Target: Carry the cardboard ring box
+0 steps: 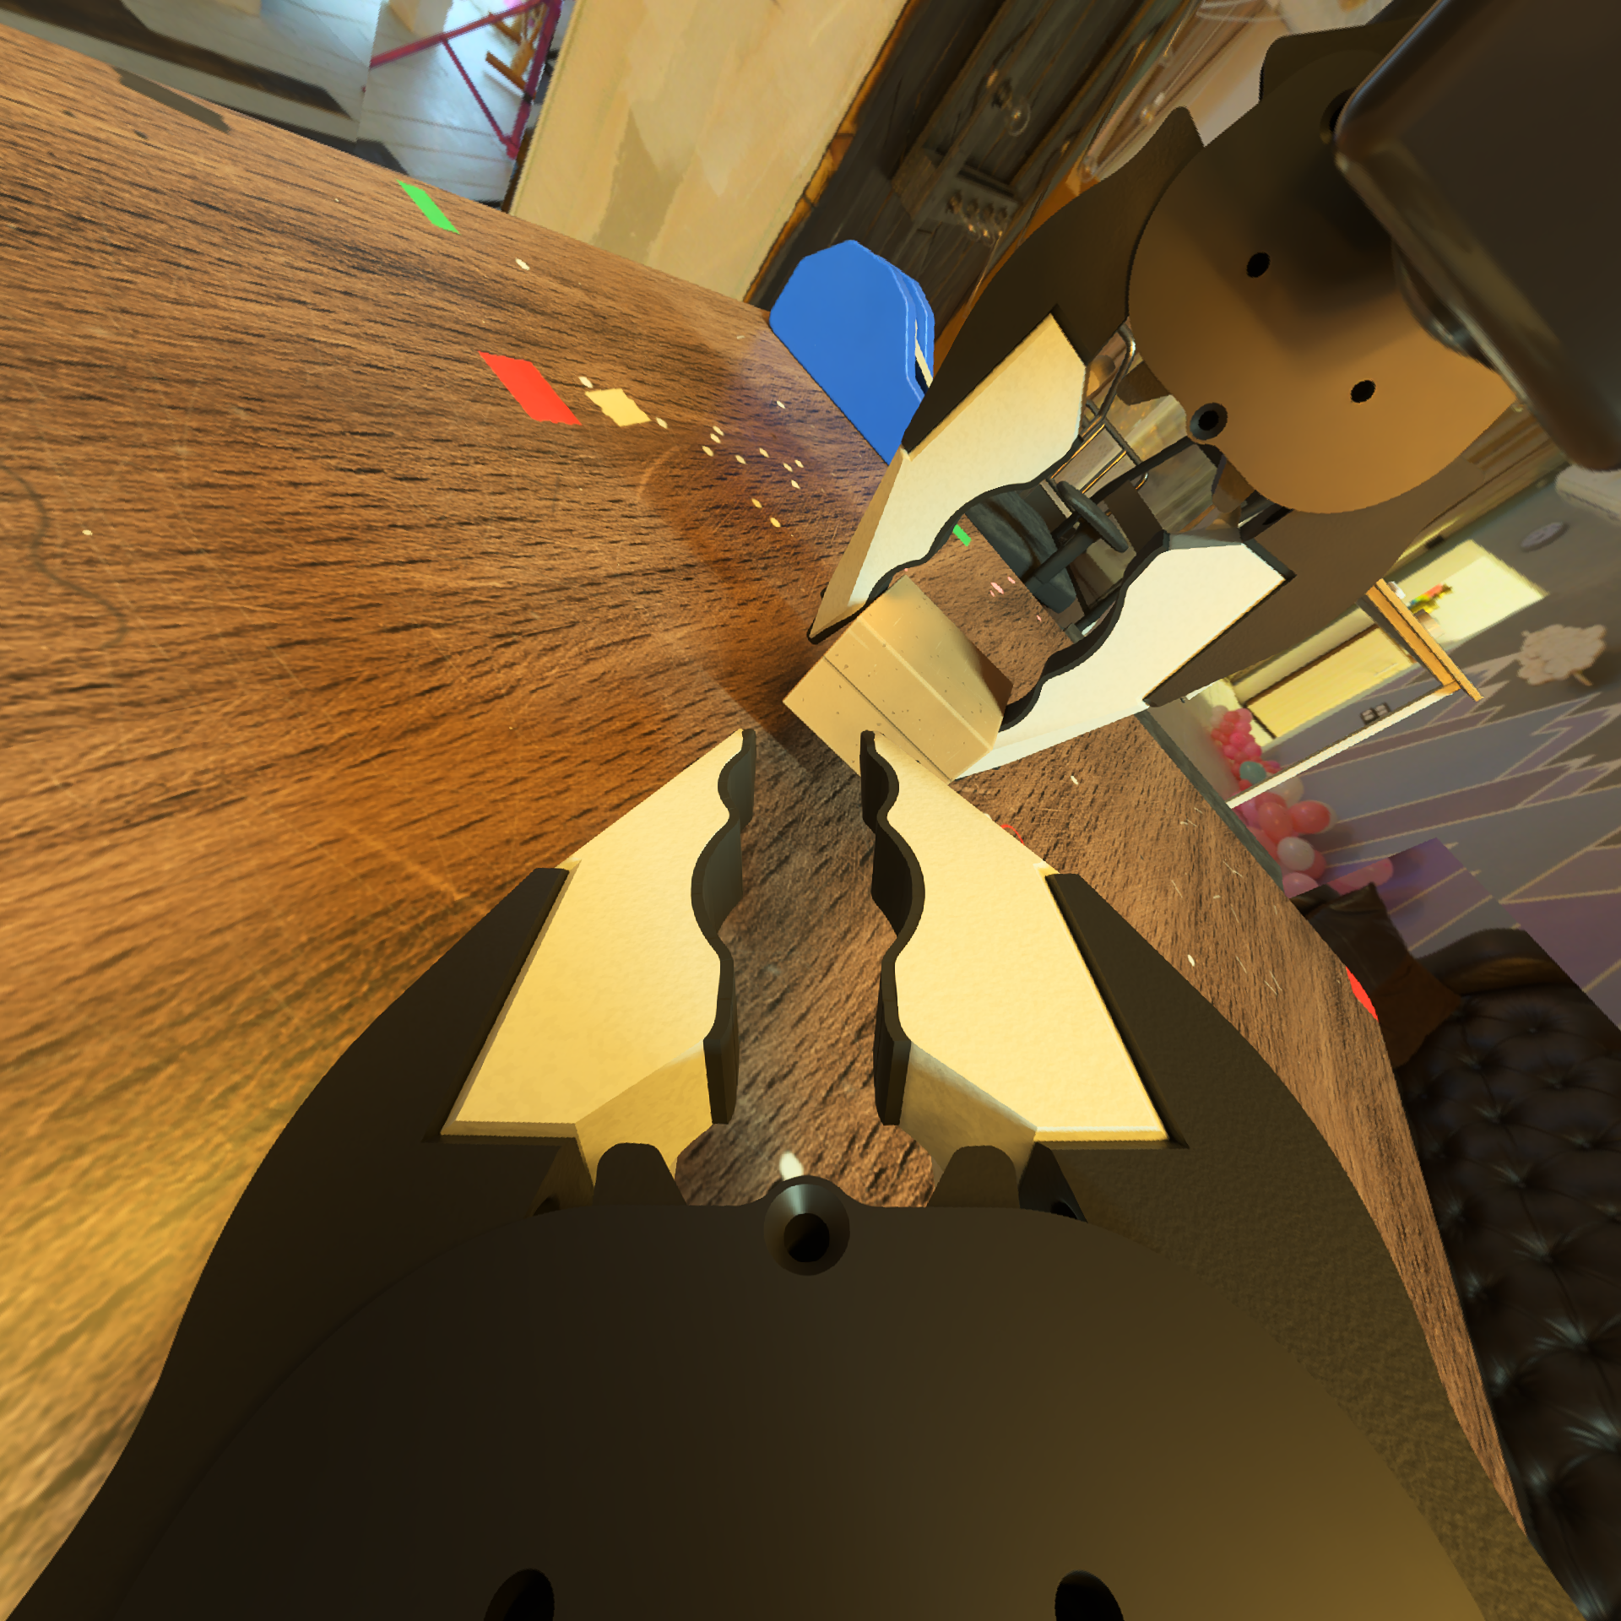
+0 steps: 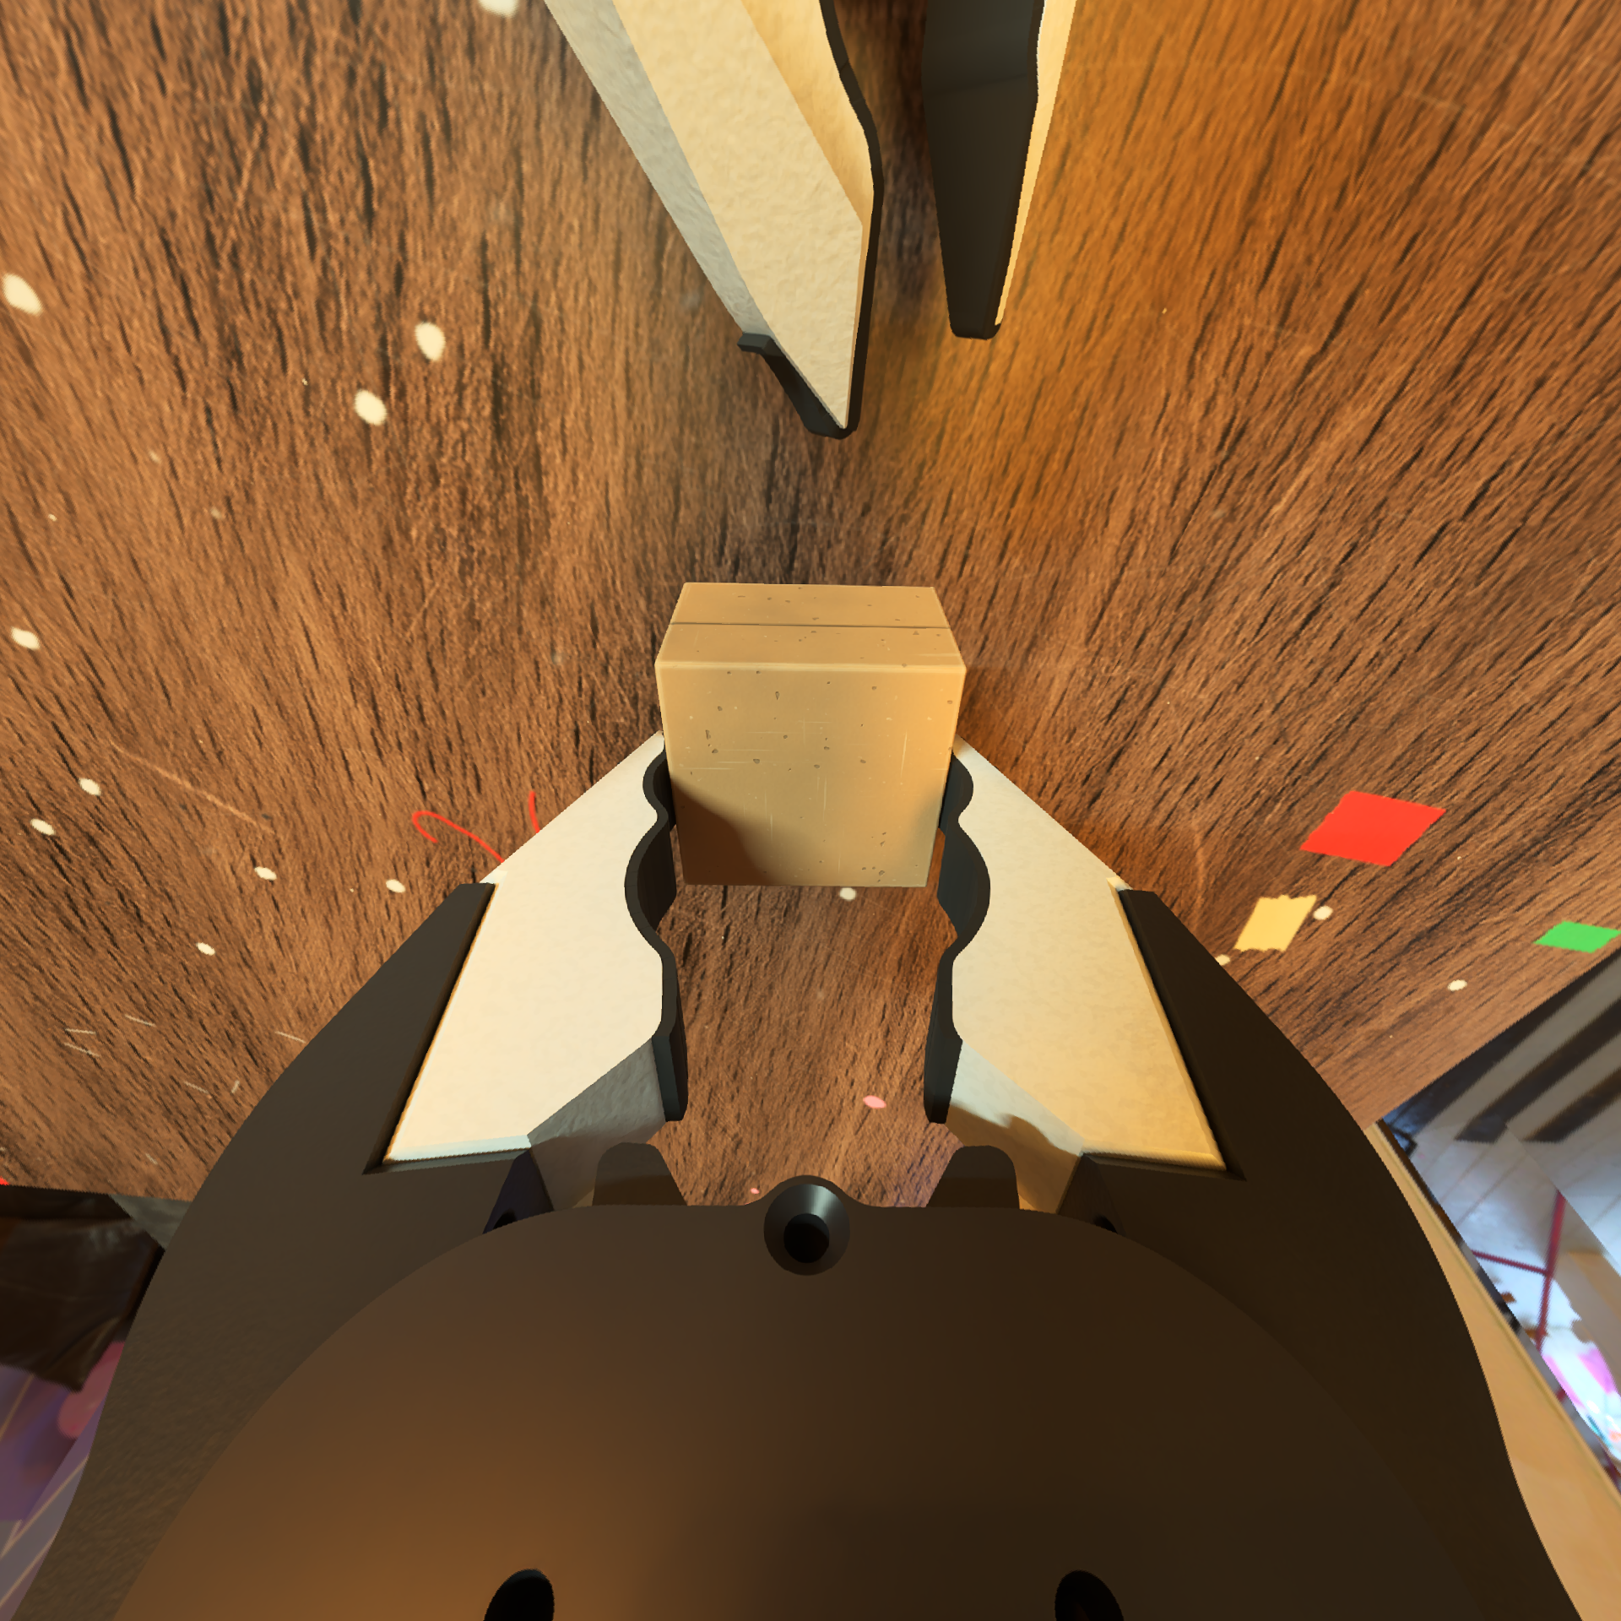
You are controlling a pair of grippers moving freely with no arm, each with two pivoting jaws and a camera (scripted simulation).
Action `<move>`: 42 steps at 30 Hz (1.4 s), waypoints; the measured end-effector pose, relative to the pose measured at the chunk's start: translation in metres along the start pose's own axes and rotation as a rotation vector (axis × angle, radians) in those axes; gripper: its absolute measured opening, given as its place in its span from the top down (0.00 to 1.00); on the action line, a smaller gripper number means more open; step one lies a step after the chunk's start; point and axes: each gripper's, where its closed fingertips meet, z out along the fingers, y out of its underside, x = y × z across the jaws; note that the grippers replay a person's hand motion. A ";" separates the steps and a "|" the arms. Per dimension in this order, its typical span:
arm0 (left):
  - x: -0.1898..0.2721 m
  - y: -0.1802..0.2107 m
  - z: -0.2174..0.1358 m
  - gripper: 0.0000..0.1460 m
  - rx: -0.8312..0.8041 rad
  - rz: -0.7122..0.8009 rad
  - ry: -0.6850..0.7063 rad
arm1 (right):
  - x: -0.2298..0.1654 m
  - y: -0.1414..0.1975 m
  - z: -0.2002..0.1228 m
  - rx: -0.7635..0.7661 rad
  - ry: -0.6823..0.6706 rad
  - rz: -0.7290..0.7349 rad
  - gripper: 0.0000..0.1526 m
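The cardboard ring box [image 2: 807,754] is a small tan cube with a seam line, on the wooden table [image 2: 307,570]. My right gripper [image 2: 807,776] has its two fingertips pressed against the box's left and right sides, shut on it. I cannot tell whether the box is lifted off the wood. In the left wrist view the box [image 1: 903,680] sits just past my left gripper [image 1: 809,746], held between the right gripper's fingers [image 1: 956,465]. The left gripper's jaws are a narrow gap apart and empty. It also shows in the right wrist view [image 2: 903,377], beyond the box.
A blue rounded object [image 1: 846,338] stands at the table's far edge behind the right gripper. Flat red [image 1: 526,386], tan and green confetti pieces lie on the wood. The table edge [image 1: 1368,1053] runs close on the right, with a dark tufted sofa [image 1: 1535,1184] below it.
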 end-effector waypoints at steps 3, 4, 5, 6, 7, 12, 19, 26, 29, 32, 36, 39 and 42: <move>0.001 0.000 0.000 0.84 -0.001 0.001 0.003 | 0.000 0.002 0.000 -0.030 0.006 -0.009 0.61; 0.001 0.000 0.000 0.84 -0.001 0.002 0.004 | 0.000 0.003 0.000 -0.035 0.007 -0.009 0.61; 0.001 0.000 0.000 0.84 0.000 0.002 0.004 | 0.000 0.003 0.000 -0.041 0.004 -0.007 0.61; 0.001 0.000 0.000 0.84 0.000 0.003 0.004 | 0.000 0.004 0.000 -0.050 0.002 -0.010 0.61; 0.001 0.000 0.000 0.84 0.001 0.002 0.005 | 0.000 0.005 0.000 -0.057 0.004 -0.020 0.61; 0.002 0.000 0.000 0.84 0.000 -0.003 0.010 | 0.001 0.005 0.000 -0.052 0.030 -0.076 0.61; 0.002 0.001 0.000 0.84 -0.004 -0.003 0.011 | 0.001 0.004 0.000 -0.018 0.020 -0.070 0.61; 0.002 0.001 0.000 0.84 -0.003 -0.005 0.012 | 0.001 0.004 0.001 0.007 0.016 -0.058 0.61; 0.003 0.001 0.000 0.84 -0.006 -0.008 0.015 | 0.001 0.006 0.002 0.008 0.018 -0.053 0.61; 0.003 0.001 0.000 0.84 -0.006 -0.010 0.017 | 0.001 0.006 0.002 0.018 0.015 -0.042 0.61; 0.003 0.001 0.000 0.84 -0.005 -0.009 0.017 | 0.001 0.006 0.002 0.004 0.021 -0.046 0.61; 0.003 0.001 0.000 0.84 -0.005 -0.009 0.017 | 0.001 0.006 0.002 -0.008 0.025 -0.053 0.61; 0.003 0.001 0.000 0.84 -0.003 -0.008 0.017 | 0.001 0.003 0.002 -0.007 0.026 -0.057 0.61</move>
